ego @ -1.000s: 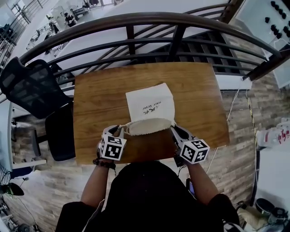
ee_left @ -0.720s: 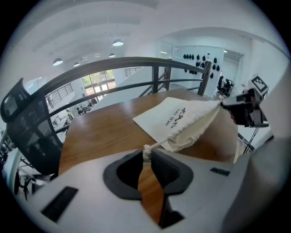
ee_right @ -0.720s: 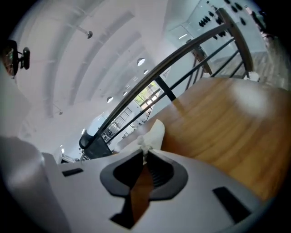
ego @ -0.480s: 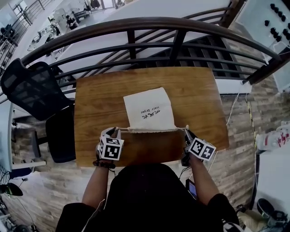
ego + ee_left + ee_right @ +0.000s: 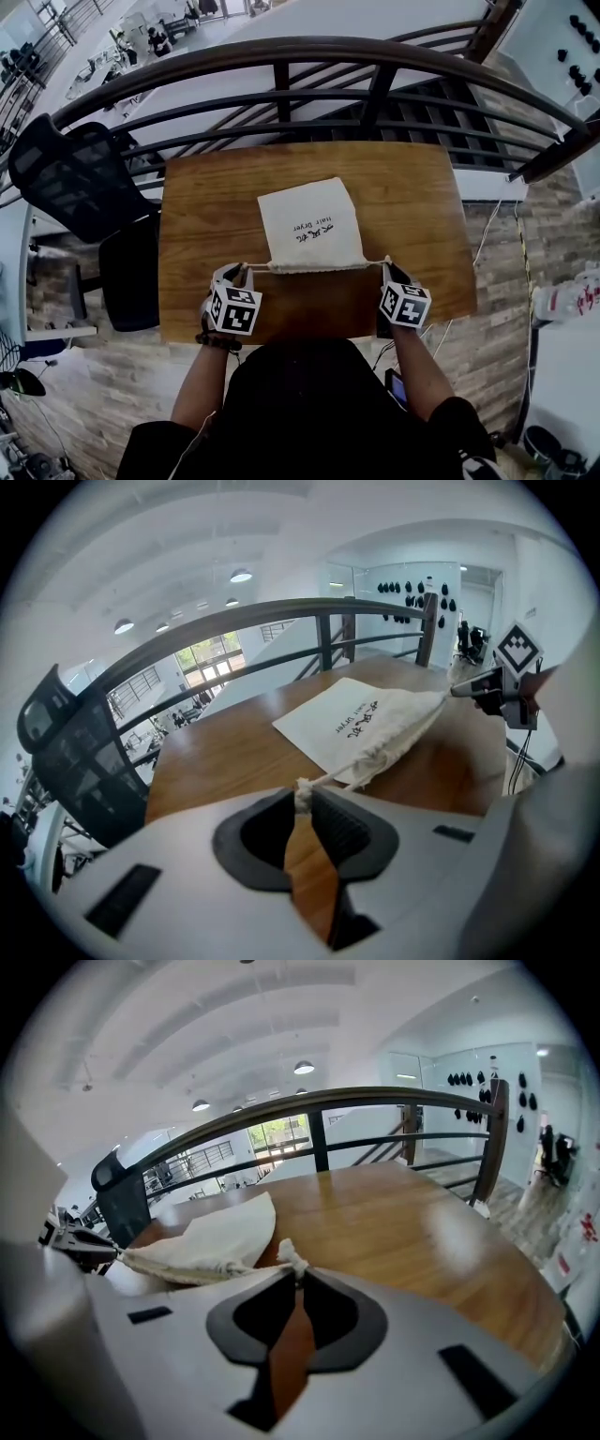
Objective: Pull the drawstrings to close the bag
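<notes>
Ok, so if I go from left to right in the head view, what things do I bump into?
Chair → left gripper, jaws shut on a drawstring → bag → right gripper, jaws shut on the other drawstring.

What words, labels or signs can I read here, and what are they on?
"hair dryer": printed on the white drawstring bag.
Line of characters beside it on the bag: too small to read.
Cubes on the left claw and right claw: black-and-white square patterns, no words.
</notes>
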### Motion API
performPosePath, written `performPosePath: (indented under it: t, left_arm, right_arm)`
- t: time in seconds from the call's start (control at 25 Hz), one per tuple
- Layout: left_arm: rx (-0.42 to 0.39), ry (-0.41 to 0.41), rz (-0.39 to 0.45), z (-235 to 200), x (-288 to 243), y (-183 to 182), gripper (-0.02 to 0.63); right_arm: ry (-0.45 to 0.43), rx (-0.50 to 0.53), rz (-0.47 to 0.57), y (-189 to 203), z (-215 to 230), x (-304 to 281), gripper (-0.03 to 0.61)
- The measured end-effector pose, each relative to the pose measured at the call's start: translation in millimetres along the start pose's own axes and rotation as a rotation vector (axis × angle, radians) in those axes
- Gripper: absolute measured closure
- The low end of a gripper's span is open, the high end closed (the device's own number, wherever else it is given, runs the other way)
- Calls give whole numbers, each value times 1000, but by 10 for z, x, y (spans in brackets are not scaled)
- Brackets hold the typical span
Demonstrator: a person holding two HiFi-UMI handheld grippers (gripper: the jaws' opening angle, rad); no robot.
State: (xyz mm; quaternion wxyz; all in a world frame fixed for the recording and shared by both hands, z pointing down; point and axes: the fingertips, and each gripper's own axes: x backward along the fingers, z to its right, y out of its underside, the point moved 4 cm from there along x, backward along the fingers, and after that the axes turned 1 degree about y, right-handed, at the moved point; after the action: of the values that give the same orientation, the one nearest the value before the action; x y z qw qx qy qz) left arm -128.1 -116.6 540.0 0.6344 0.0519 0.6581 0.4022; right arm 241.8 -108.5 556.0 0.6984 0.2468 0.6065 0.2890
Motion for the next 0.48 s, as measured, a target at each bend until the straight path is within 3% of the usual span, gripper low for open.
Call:
performPosePath:
  t: [0.32,0.48]
  left_arm:
    - [79,-81,-8,-271,31,148,551]
    - [70,-100,-21,-267,22,230,551]
  right_arm:
    - [84,-32,-19,-8,278,-115,554]
    - [94,-12,-18,-16,247,-142,554]
